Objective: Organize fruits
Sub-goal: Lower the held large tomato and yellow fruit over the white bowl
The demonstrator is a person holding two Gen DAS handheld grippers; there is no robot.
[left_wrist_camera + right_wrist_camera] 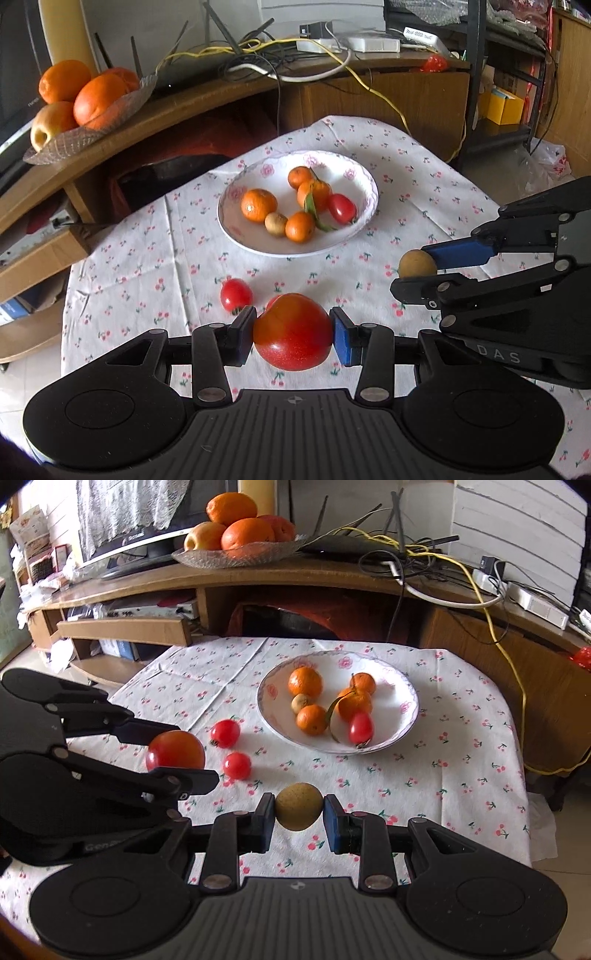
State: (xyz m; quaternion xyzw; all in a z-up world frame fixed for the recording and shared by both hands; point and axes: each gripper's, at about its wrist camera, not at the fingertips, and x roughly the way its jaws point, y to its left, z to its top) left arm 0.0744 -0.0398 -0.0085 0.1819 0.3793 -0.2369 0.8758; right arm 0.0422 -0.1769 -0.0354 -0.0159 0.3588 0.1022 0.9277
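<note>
Two fruits are in hand at once: my left gripper [293,334] is closed on the big red tomato [293,332], pads pressed to both its sides, and my right gripper [299,812] is pinched around the small brown fruit [298,806], prob a longan, w/ the black pad touching one side and the blue pad at or just off the other. Both are held above the cherry-print tablecloth [461,760], on the near side of the white floral plate [408,698]. That plate already holds four mandarins, one small brown fruit and one cherry tomato [361,728]. So I judge this as mid-carry, approx halfway thru: two cherry tomatoes [225,733] are left on the cloth, just left of the plate. Next move, as I see it: bring both loads fwd over the rim, lower into bare spots, open one at a time so nothing rolls; the big tomato needs the empty near-left part, away from the mandarins. Writing: "DAS" reads on the right gripper's body in the left wrist view, and "Gen" plus blurred letters on the left one in the right wrist view. Other labels on the desk gear are too small to read.
</note>
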